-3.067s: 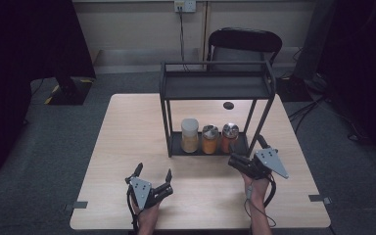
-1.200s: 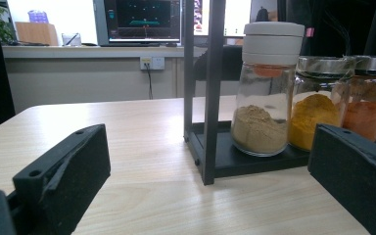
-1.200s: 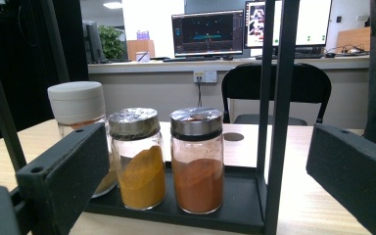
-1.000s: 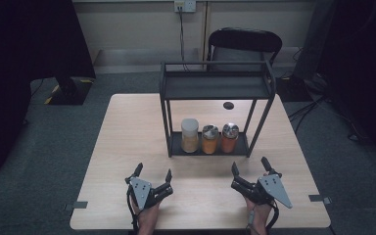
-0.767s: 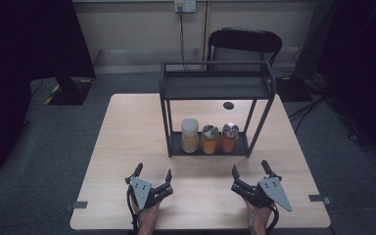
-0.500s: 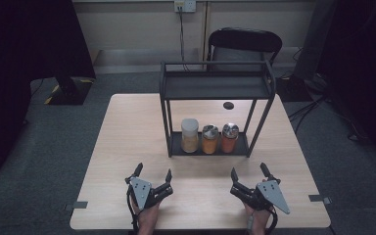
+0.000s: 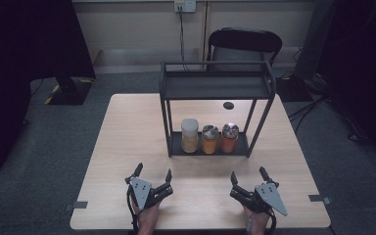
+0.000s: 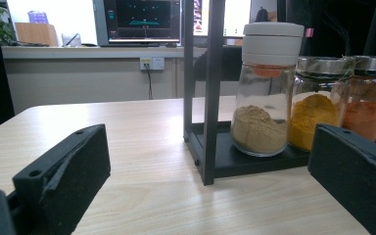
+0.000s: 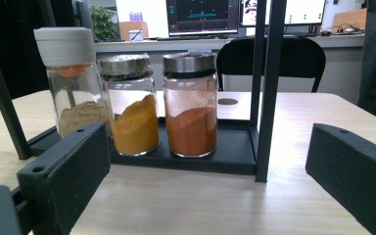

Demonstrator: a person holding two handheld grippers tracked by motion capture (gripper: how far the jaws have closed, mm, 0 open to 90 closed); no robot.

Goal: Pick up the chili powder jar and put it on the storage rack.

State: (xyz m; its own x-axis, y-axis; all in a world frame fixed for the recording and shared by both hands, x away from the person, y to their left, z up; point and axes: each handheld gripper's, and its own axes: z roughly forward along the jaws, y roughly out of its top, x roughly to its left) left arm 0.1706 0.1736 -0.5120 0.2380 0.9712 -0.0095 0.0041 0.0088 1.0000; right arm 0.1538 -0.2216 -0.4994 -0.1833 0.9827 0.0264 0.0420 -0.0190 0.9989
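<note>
Jars (image 7: 209, 138) on rack (image 7: 215, 86) | well apart from right hand-held gripper (image 7: 250, 175), jaws spread

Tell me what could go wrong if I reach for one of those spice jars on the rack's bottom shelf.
The three jars stand close together, so a claw closing on the middle jar could knock the white-lidded jar or the red-powder jar. The rack's black posts flank the row and could snag an open claw. The top shelf probably limits lifting straight up.
</note>
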